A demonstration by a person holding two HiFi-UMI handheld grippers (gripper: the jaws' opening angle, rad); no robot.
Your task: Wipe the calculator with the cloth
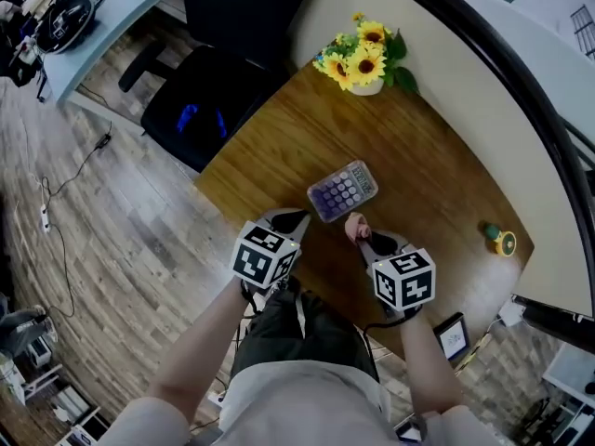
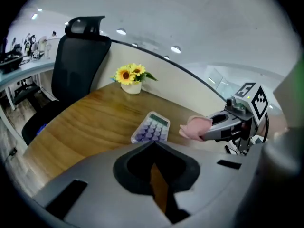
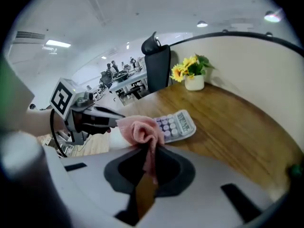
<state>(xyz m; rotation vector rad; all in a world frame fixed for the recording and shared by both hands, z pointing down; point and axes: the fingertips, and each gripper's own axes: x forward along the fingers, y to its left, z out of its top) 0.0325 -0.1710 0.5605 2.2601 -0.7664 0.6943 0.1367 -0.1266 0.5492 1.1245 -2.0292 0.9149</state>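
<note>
Jaws of the right gripper (image 3: 148, 172) pinch a crumpled pink cloth (image 3: 140, 129), its bunched end poking forward. Just beyond it (close, seemingly not touching) lies the grey calculator with lilac keys (image 3: 176, 125), flat on the brown wooden desk (image 1: 418, 184), its long axis slanting away with the display end farthest. The left gripper (image 2: 156, 175), jaws together on nothing, hovers near the calculator's near corner.

open desk (image 1: 437, 170) beside calculator (image 1: 342, 191) | flowers (image 1: 364, 59) behind | maybe tape (image 1: 500, 240) right
</note>
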